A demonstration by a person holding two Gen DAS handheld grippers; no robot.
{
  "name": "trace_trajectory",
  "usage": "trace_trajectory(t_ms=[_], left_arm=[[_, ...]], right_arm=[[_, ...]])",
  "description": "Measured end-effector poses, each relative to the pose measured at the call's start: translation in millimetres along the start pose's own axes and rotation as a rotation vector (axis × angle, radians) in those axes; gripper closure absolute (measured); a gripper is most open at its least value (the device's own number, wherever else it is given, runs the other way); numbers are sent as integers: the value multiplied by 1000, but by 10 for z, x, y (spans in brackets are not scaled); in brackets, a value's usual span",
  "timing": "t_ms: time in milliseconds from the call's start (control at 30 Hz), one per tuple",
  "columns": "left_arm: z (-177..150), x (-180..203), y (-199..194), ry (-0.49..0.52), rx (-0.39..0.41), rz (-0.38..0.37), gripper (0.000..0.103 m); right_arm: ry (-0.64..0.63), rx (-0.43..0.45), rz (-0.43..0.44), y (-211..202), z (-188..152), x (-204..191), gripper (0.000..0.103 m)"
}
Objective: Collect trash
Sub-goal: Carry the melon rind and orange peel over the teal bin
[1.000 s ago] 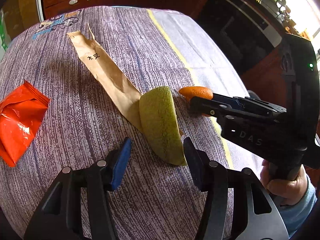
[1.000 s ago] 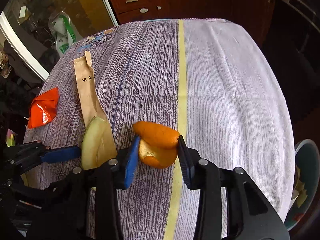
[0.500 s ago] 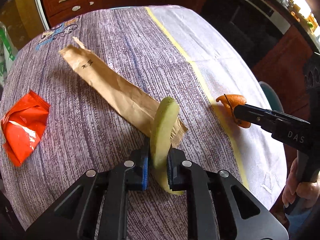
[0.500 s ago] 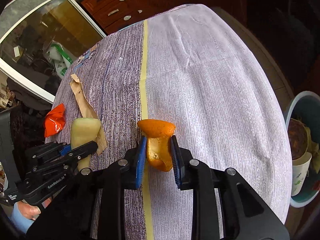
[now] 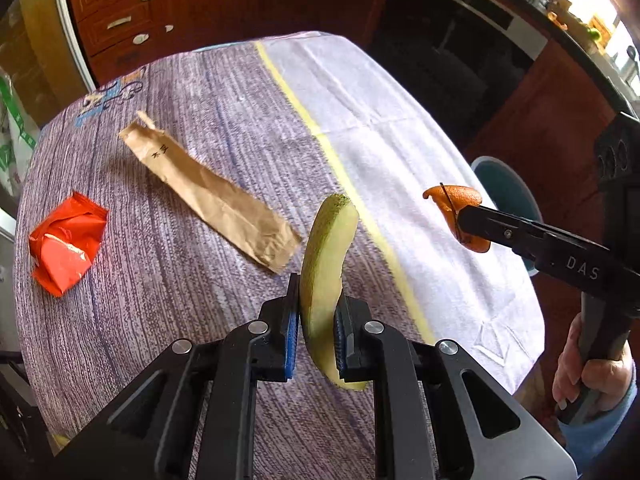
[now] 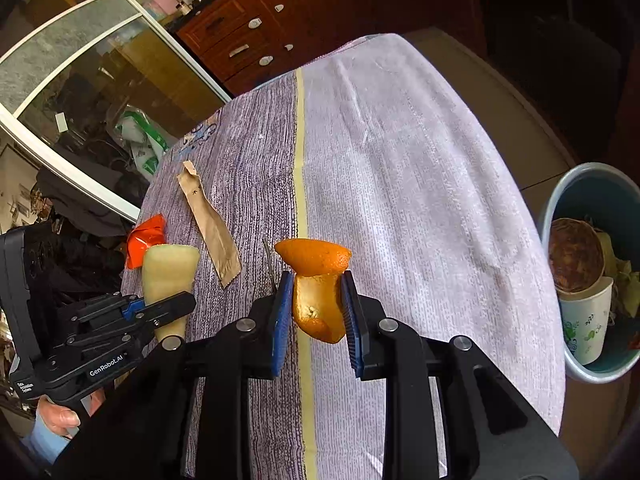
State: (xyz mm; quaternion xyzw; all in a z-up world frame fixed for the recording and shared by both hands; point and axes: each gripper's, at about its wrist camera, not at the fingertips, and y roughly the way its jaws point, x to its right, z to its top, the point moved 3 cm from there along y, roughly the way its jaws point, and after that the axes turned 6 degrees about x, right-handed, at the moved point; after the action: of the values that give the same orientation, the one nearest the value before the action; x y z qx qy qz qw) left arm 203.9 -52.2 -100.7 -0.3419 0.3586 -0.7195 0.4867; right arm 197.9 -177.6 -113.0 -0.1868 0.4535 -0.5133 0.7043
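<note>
Both peels are up off the tabletop (image 5: 400, 160), one in each hand-held gripper, with the bin waiting past the table's edge.

The left hand-held gripper (image 5: 316, 330) is clenched on a pale green melon rind (image 5: 326, 264), pinched thin and on edge; the right hand-held gripper (image 6: 314, 312) grasps a curled orange peel (image 6: 318, 280). Both scraps look slick and stick out well beyond the pads, so a quick swing could let either one twist loose and drop onto the cloth or the floor. The teal waste bin (image 6: 560, 200) sits at about 3 o'clock in the right wrist view, already holding a paper cup (image 6: 584, 320) and other scraps. A brown paper sleeve (image 5: 208, 196) and a crumpled red wrapper (image 5: 66, 242), at 10 and 9 o'clock in the left wrist view, remain on the cloth. Nothing blocks the way to the bin, though the two tools are close and could knock together.
</note>
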Motion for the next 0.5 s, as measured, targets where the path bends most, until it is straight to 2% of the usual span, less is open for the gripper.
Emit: trace_trajectory(t_ms=[500], left_arm=[[127,1296,129,235,-8,-43,88]], right_arm=[[141,176,-41,-973,-95,846,80]])
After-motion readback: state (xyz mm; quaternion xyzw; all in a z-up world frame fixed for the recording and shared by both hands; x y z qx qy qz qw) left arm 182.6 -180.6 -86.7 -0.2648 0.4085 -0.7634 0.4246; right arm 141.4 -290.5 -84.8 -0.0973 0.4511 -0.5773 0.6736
